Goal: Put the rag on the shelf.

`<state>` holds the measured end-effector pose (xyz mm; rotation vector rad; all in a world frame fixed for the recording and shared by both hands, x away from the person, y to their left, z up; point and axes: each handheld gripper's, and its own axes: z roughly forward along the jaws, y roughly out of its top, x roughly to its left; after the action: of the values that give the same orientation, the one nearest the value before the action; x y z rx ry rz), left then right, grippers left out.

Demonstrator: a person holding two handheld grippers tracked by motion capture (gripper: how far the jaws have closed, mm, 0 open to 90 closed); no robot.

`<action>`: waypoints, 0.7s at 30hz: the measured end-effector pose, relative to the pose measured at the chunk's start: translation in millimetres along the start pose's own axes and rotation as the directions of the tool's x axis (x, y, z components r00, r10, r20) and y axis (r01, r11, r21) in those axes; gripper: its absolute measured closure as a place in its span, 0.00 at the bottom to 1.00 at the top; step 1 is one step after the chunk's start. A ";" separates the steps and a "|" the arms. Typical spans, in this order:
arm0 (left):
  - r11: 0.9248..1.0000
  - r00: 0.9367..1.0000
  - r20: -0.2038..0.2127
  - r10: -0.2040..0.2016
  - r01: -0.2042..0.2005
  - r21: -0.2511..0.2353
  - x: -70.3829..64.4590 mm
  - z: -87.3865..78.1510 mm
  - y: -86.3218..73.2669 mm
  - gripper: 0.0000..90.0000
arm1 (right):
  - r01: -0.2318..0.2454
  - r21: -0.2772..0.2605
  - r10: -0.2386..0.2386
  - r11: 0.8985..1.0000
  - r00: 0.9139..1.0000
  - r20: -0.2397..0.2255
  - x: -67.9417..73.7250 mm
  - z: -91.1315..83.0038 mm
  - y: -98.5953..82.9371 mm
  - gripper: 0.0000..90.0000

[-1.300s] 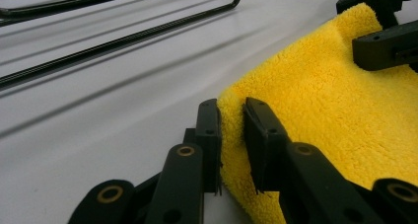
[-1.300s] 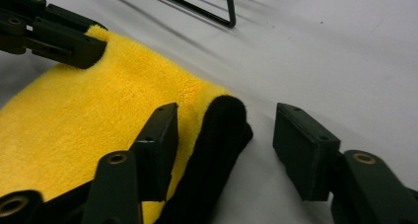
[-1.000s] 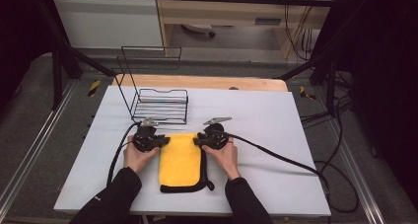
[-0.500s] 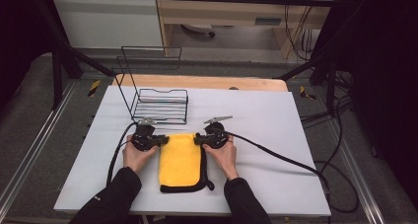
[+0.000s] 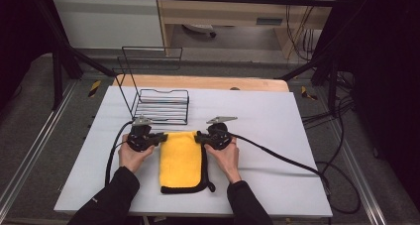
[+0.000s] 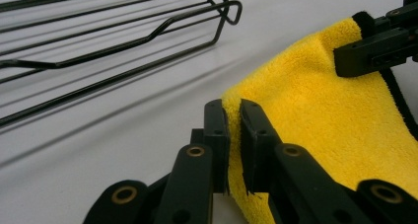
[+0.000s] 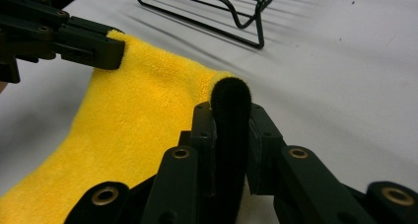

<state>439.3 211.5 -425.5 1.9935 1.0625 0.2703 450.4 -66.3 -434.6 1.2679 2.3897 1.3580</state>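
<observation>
A yellow cloth (image 5: 181, 158) with black edging lies on the white table (image 5: 277, 116), its far edge raised a little. My left gripper (image 5: 161, 137) is shut on the cloth's far left corner (image 6: 231, 98). My right gripper (image 5: 199, 138) is shut on the far right corner, where the black edging (image 7: 230, 100) bulges up between the jaws. The left gripper view shows the yellow cloth (image 6: 315, 105) running to the right gripper (image 6: 379, 46). The right gripper view shows the cloth (image 7: 143, 110) stretching to the left gripper (image 7: 74, 41).
A black wire rack (image 5: 161, 103) stands just beyond the cloth, at the back left of the table; it also shows as the rack (image 6: 108, 41) and the rack (image 7: 222, 7). Cables (image 5: 277, 158) trail from both grippers. A wooden strip (image 5: 198, 81) runs along the table's far edge.
Both grippers have moved slightly outward and toward the far side, holding the cloth's far corners; the cloth's far edge looks a little more stretched.
</observation>
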 end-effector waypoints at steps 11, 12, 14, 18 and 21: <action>0.997 0.999 0.002 0.040 -0.040 -0.064 -12.8 -18.5 4.3 0.92 | 0.047 -0.073 -0.047 0.996 0.999 -0.007 12.2 -21.9 2.0 0.86; 0.997 0.999 0.004 0.042 -0.041 -0.070 -13.8 -20.8 4.7 0.92 | 0.043 -0.078 -0.043 0.996 0.999 -0.009 13.6 -23.8 2.3 0.86; 0.995 0.999 0.001 0.051 -0.051 -0.083 -15.7 -25.9 5.9 0.92 | 0.051 -0.090 -0.052 0.995 0.999 -0.010 15.4 -27.3 3.3 0.86; 0.993 0.998 0.001 0.061 -0.061 -0.104 -19.6 -34.7 8.2 0.92 | 0.063 -0.106 -0.065 0.992 0.998 -0.015 20.5 -34.1 7.1 0.86; 0.990 0.998 0.003 0.065 -0.064 -0.122 -21.9 -41.0 10.1 0.92 | 0.067 -0.124 -0.070 0.990 0.997 -0.019 24.0 -38.6 9.7 0.86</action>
<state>410.0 215.5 -388.2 1.9193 0.9558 0.3547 422.9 -72.2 -397.6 1.1347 2.3008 1.4831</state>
